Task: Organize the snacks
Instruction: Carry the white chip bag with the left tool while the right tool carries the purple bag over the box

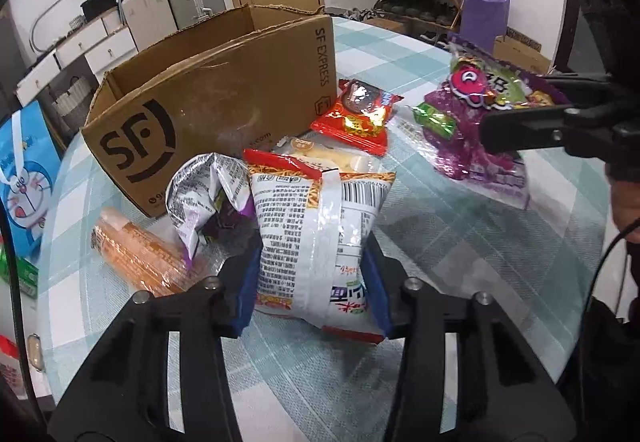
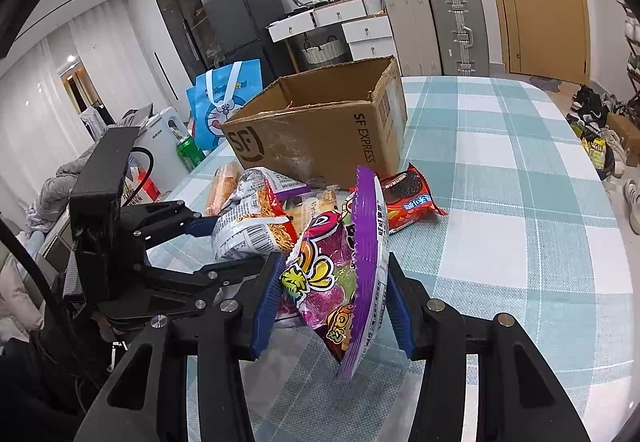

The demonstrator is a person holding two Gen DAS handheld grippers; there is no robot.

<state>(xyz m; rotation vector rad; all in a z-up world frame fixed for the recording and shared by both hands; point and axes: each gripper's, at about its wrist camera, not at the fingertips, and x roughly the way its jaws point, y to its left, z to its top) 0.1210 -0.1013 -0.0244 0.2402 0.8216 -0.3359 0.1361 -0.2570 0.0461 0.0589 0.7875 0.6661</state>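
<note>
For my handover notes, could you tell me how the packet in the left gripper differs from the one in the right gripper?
The noodle packet is white with printed text and a red edge; the candy bag is purple with cartoon art. The noodle packet looks puffy, the candy bag flatter and held edge-on. The left gripper holds the noodle packet, the right gripper the candy bag. Both are clamped, outside the cardboard box.

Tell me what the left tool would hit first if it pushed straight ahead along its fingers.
Probably the pale cracker packet lying just past the noodle bag the left tool grips, then the cardboard box wall behind. Depth is hard to judge here.
</note>
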